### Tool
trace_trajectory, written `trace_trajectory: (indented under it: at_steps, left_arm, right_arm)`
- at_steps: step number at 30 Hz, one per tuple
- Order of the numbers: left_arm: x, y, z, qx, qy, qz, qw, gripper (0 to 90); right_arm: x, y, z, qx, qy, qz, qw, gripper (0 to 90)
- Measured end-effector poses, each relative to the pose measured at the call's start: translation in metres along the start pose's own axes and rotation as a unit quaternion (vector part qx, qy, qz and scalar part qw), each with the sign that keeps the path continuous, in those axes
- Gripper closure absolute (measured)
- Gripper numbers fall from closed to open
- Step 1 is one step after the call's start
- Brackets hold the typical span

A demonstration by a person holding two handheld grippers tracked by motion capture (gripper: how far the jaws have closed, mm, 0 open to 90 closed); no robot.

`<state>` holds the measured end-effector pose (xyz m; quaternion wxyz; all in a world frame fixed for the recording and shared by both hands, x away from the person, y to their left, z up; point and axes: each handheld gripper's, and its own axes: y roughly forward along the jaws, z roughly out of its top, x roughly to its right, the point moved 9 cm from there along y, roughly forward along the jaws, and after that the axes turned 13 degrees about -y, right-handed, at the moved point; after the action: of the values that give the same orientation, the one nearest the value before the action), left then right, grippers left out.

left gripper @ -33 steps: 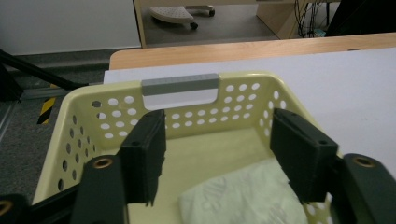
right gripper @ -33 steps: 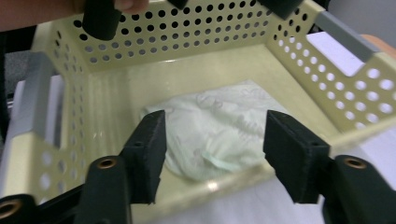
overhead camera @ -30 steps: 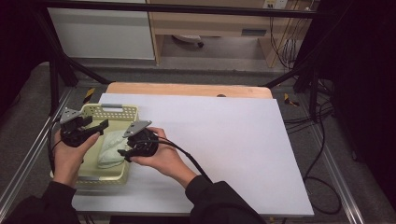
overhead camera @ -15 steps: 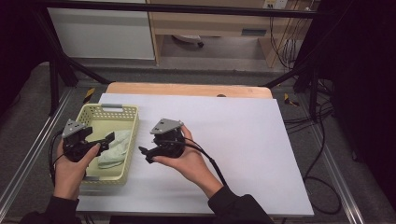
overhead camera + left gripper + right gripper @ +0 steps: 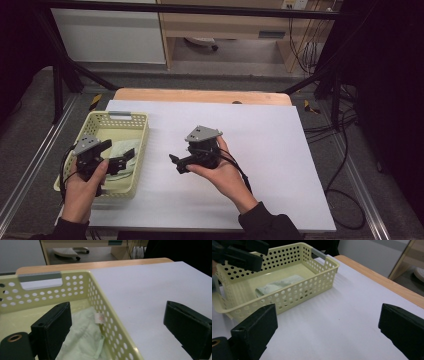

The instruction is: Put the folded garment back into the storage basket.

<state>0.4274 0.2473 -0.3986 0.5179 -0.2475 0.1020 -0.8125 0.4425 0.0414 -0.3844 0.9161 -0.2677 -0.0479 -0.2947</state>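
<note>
baskets: 1 [image 5: 131, 120] | cloths: 1 [image 5: 118, 150] | claws: 2 [image 5: 121, 159] [image 5: 178, 163]

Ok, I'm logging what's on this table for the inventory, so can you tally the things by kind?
Perforated pale yellow basket: 1
Folded pale green cloth, lying in the basket: 1
Handheld grippers, left gripper and right gripper, both open and empty: 2
Total: 4
</note>
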Motion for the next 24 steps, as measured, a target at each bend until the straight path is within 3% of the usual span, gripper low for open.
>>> trace_trajectory:
  at_steps: [3,10,16,24]
  left_arm:
    - [0.006,0.001,-0.006,-0.002,0.006,-0.005,1.0000,7.6]
    - [0.011,0.003,-0.017,0.001,0.016,0.010,0.9998,6.4]
    - [0.016,0.000,-0.025,0.013,0.009,0.001,0.9999,7.4]
    - [0.014,0.002,-0.035,0.000,0.017,0.009,0.9998,7.5]
  right_arm:
    - [0.003,-0.006,-0.003,-0.010,-0.001,-0.014,0.9999,2.3]
    - [0.020,-0.018,-0.013,-0.015,0.013,-0.044,0.9988,3.3]
    - [0.035,-0.032,-0.023,-0.015,0.028,-0.052,0.9981,3.0]
    - [0.050,-0.054,-0.033,-0.015,0.035,-0.064,0.9973,5.0]
